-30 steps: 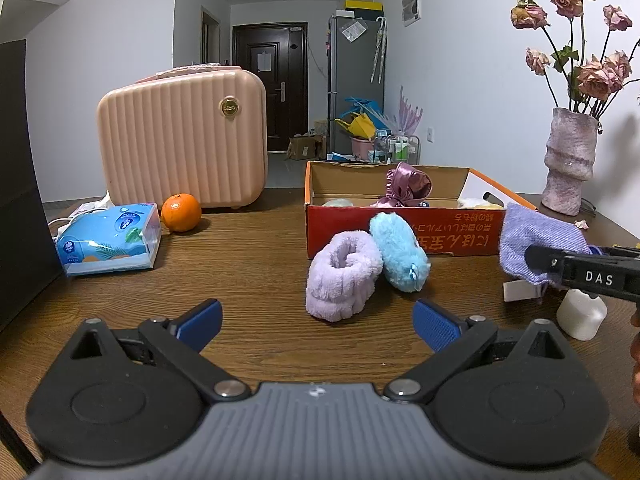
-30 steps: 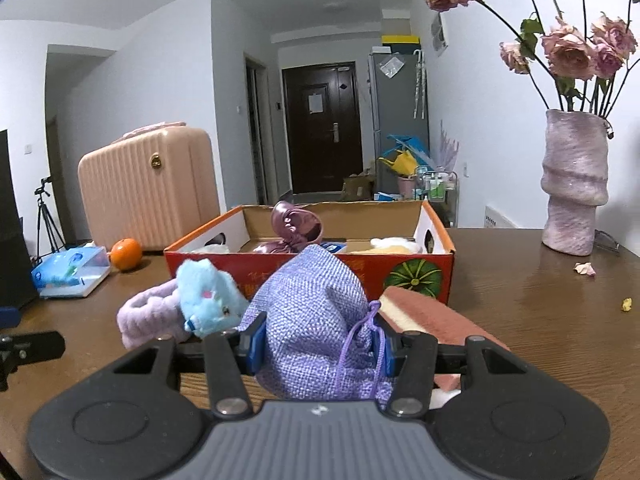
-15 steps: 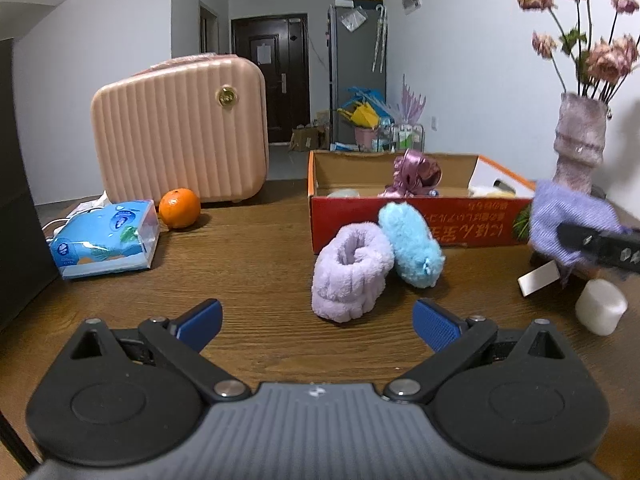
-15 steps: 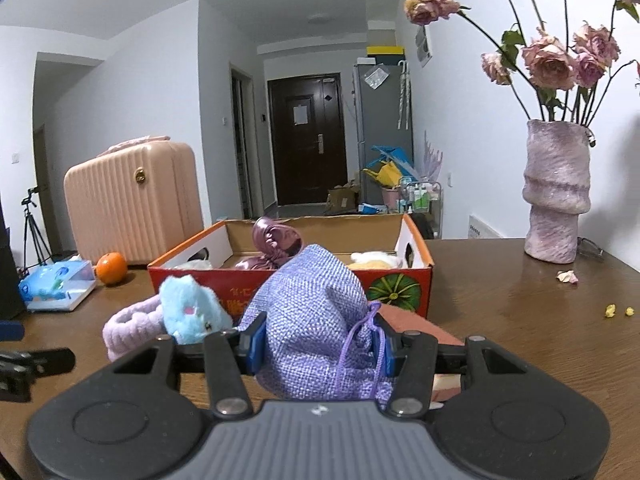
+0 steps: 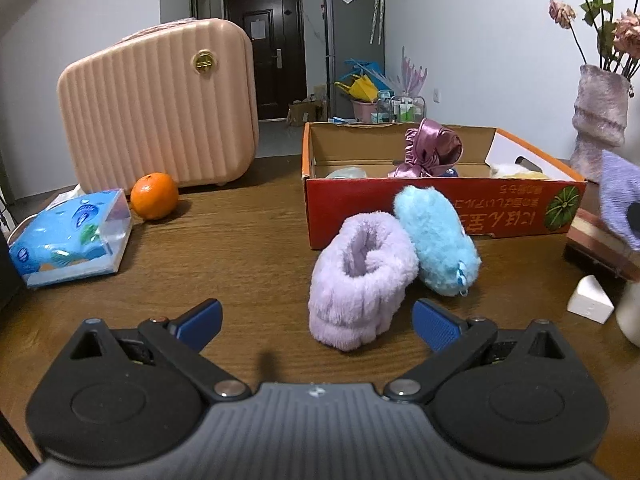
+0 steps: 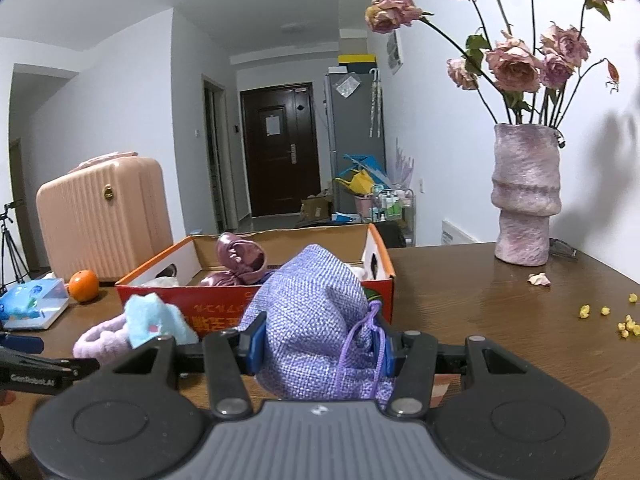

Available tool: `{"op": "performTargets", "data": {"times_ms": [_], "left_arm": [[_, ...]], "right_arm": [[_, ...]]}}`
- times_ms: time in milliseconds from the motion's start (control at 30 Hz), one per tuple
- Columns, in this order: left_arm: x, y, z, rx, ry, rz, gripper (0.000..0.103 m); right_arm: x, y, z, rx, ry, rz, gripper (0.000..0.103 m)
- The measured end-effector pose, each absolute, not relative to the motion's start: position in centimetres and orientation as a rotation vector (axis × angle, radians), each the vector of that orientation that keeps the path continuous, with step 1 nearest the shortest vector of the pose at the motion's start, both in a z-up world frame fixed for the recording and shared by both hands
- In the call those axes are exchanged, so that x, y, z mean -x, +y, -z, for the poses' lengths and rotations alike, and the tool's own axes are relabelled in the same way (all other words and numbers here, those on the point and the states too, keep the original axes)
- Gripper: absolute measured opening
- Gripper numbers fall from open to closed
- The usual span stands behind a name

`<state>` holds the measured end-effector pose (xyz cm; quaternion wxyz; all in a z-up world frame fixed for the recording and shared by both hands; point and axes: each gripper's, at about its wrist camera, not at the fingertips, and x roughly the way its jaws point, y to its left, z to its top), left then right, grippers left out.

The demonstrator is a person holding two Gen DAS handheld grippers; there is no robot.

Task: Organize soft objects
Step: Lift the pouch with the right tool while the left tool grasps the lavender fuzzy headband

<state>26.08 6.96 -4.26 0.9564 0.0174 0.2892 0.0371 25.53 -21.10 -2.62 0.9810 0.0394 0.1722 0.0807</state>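
My right gripper (image 6: 318, 344) is shut on a purple woven drawstring pouch (image 6: 312, 320) and holds it in front of the red cardboard box (image 6: 224, 300). The pouch shows at the right edge of the left wrist view (image 5: 620, 196). My left gripper (image 5: 316, 322) is open and empty, just before a lilac fluffy band (image 5: 360, 280) and a blue fluffy toy (image 5: 436, 248) lying in front of the box (image 5: 440, 208). A mauve satin item (image 5: 432, 152) and pale soft things lie inside the box.
A pink suitcase (image 5: 160, 104), an orange (image 5: 154, 196) and a tissue pack (image 5: 68, 236) stand at the left. A vase of dried roses (image 6: 524, 196) stands at the right. A brown block (image 5: 600, 244) and white objects (image 5: 590, 300) lie right of the box.
My right gripper has risen with the pouch and moved closer to the box. My left gripper has moved forward toward the lilac band and stays open.
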Motion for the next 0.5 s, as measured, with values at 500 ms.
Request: {"op": "performTargets", "data": {"times_ms": [500], "left_arm": [[-30.8, 6.9, 5.3, -0.069, 0.618, -0.036, 0.100]], "right_arm": [[-26.4, -22.1, 3.0, -0.088, 0.355, -0.111, 0.051]]}}
